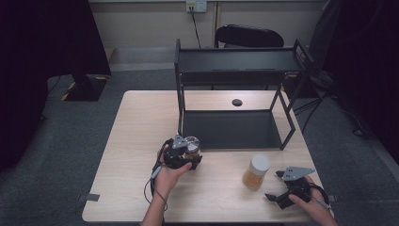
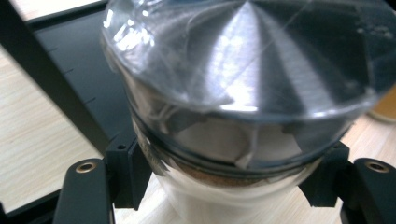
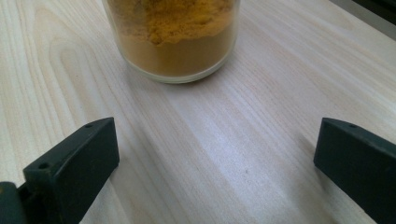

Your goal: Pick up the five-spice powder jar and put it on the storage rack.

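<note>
The clear-lidded jar (image 1: 191, 146) sits clamped in the left gripper (image 1: 184, 157), just before the black rack (image 1: 226, 128), not yet on a shelf. The orange powder jar (image 1: 256, 172) waits on the table (image 1: 136, 141); the right gripper (image 1: 287, 190) gapes wide nearby.

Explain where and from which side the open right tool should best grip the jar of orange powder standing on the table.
Probably the jar of orange powder is best gripped at its straight glass wall below the white lid, approached level from the right tool. It stands upright, round, with bare table before the open jaws.
</note>
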The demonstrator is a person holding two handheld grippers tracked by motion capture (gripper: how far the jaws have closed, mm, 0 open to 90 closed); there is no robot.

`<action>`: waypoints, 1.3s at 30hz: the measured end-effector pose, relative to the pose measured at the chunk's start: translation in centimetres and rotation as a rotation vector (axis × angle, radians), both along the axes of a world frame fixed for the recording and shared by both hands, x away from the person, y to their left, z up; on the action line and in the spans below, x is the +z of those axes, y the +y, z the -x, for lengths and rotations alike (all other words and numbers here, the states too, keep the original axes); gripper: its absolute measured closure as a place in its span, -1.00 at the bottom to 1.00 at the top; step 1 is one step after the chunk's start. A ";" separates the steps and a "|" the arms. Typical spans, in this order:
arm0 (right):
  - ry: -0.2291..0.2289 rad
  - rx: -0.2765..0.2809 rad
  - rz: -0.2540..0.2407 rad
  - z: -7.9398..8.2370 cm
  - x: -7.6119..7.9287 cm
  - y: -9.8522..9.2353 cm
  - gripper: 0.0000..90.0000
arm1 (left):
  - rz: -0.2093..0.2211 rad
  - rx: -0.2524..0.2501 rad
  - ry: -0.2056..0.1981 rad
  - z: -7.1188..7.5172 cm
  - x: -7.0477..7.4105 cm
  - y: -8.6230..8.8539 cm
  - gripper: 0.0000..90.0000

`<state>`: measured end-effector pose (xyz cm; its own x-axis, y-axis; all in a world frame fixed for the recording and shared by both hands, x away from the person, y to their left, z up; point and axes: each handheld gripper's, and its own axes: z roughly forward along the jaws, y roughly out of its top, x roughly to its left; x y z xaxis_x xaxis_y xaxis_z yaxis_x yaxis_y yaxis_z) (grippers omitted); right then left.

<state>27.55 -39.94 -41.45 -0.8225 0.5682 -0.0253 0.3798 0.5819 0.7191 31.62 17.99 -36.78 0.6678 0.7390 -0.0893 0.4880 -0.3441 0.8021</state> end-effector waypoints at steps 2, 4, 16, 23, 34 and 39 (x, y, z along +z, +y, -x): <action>0.000 0.000 0.000 0.0 0.0 0.0 -1.00 | -0.005 -0.006 -0.001 -0.2 0.3 -0.3 -0.31; 0.000 0.000 0.000 0.0 0.0 0.0 -1.00 | -0.006 -0.010 -0.004 -0.4 0.5 -0.6 -0.31; 0.000 0.000 0.000 0.0 0.0 0.0 -1.00 | -0.002 -0.038 -0.006 -2.1 1.9 -2.2 -0.31; 0.000 0.000 0.000 0.0 0.0 0.0 -1.00 | -0.007 -0.053 -0.008 -3.0 2.7 -2.9 -0.31; 0.000 0.000 0.000 0.0 0.0 0.0 -1.00 | -0.008 -0.072 -0.017 -4.2 4.6 -4.2 -0.31; 0.000 0.000 0.000 0.0 0.0 0.0 -1.00 | -0.015 -0.083 -0.016 -4.8 5.3 -4.6 -0.31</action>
<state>27.54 -39.94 -41.45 -0.8225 0.5682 -0.0255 0.3797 0.5819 0.7192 36.40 13.35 -31.44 0.7279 0.6823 -0.0674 0.4444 -0.3946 0.8042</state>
